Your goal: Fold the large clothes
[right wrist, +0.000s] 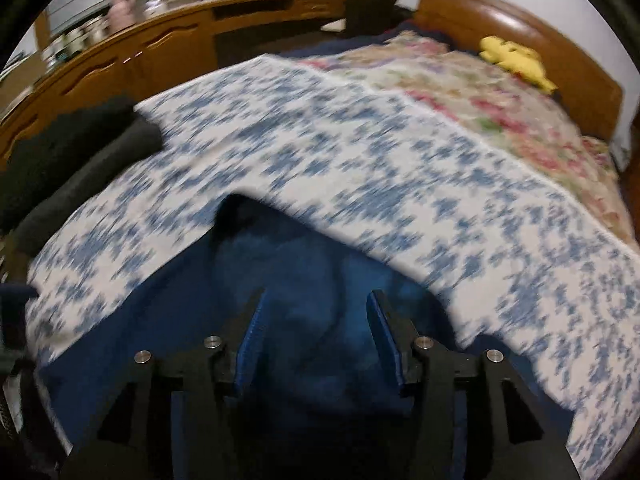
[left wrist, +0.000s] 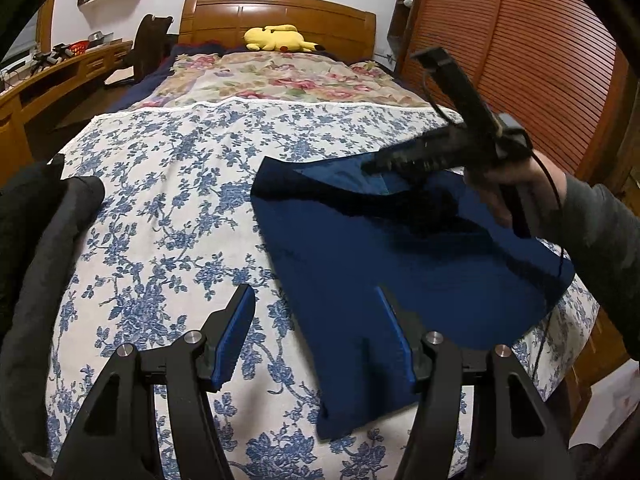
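left tool point(left wrist: 316, 332): jaws spread wide, blue ribbed pads point(left wrist: 234, 332) bare, nothing gripped; it hovers above the near edge of the dark navy blue folded garment point(left wrist: 400, 280), not touching it so far as the view shows. right tool point(right wrist: 318, 338): jaws likewise parted, blue pads point(right wrist: 386, 338) bare, nothing between them but the garment point(right wrist: 304, 280) lying below; contact with the cloth cannot be determined, the right wrist view being motion-blurred. in the left wrist view the right tool point(left wrist: 370, 166) appears as a black elongated device, held by a right hand point(left wrist: 516, 188) in a grey sleeve, tilted down toward the far upper part of the garment, its tips close over the lighter blue lining. the garment is soft matte fabric, folded into a rough rectangle with a narrower flap toward the camera, lying flat on the right half of the white bedspread with blue floral print point(left wrist: 168, 208). a black and grey padded fabric item point(left wrist: 44, 240) rests at the bed's left edge, well apart from the garment. a yellow plush toy point(left wrist: 278, 38) lies against the wooden headboard point(left wrist: 276, 12).
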A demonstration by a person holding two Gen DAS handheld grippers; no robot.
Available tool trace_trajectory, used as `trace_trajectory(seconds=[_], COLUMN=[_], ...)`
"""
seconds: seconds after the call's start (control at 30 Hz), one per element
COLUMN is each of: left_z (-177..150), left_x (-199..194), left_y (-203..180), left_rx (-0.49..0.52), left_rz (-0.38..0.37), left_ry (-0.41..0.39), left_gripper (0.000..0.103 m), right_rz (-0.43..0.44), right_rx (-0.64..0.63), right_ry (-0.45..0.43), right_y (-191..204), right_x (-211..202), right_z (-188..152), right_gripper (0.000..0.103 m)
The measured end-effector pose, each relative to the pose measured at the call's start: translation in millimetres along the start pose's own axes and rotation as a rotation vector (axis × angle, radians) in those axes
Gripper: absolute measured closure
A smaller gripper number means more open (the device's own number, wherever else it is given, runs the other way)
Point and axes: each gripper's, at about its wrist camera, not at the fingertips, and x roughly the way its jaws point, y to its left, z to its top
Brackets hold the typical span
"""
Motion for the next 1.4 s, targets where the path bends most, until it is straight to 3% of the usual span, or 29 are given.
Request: trace_trajectory(seconds=[0.17, 0.33, 0.37, 0.4, 0.43, 0.5, 0.6, 0.77, 0.87, 0.9, 0.97, 1.0, 1.03, 1.2, 1.4], left_z=[-1, -1, -1, -1, -2, -2, -2, -1, -1, -1, -1, -1, -1, 2, 9], left_x=[-2, 0, 0, 1, 2, 4, 6, 10, 12, 13, 13, 13, 13, 13, 20], left_y=[-6, -7, -7, -7, -7, -7, -8, -11, -15, -17, -22, -23, -25, -35, -50], left_rx=[0.008, 0.008, 0.008, 0.007, 0.007, 0.008, 0.011, 0.016, 0.021, 0.024, 0.032, 0.034, 0.036, 0.044, 0.053], left_rz=[-0.005, -0.003, -0.003, -0.002, -0.003, -0.002, -0.004, -0.007, -0.013, -0.015, -0.022, -0.025, -0.027, -0.042, -0.057], left_ry=[0.000, 0.005, 0.007, 0.008, 0.011, 0.017, 0.021, 0.029, 0.033, 0.035, 0.037, 0.038, 0.038, 0.030, 0.020], left_gripper=[0.041, 0.041, 0.041, 0.041, 0.041, 0.041, 0.041, 0.041, 0.041, 0.041, 0.041, 0.041, 0.041, 0.041, 0.041], right_rz=[0.048, 0.002, -0.019, -0.035, -0.039, -0.036, -0.091, -0.111, -0.188, -0.191, -0.192, -0.203, -0.207, -0.269, -0.321], right_rx=[-0.036, -0.062, -0.071, -0.080, -0.076, -0.050, -0.041, -0.026, -0.022, 0.005, 0.054, 0.071, 0.087, 0.174, 0.343], right_ry=[0.045, 0.101, 0.110, 0.119, 0.132, 0.118, 0.077, 0.035, 0.030, 0.027, -0.002, -0.022, -0.041, -0.056, -0.006], right_y=[9, 7, 7, 6, 2, -3, -10, -11, -9, -13, -23, -28, -36, -87, -160], right_x=[10, 27, 33, 36, 40, 48, 53, 71, 83, 84, 76, 66, 55, -4, -57], right_z=[-10, -15, -15, -13, -9, 3, 25, 54, 58, 58, 55, 51, 46, 3, -79], right_gripper=[0.051, 0.051, 0.056, 0.083, 0.098, 0.099, 0.099, 0.099, 0.099, 0.096, 0.078, 0.066, 0.063, 0.062, 0.062])
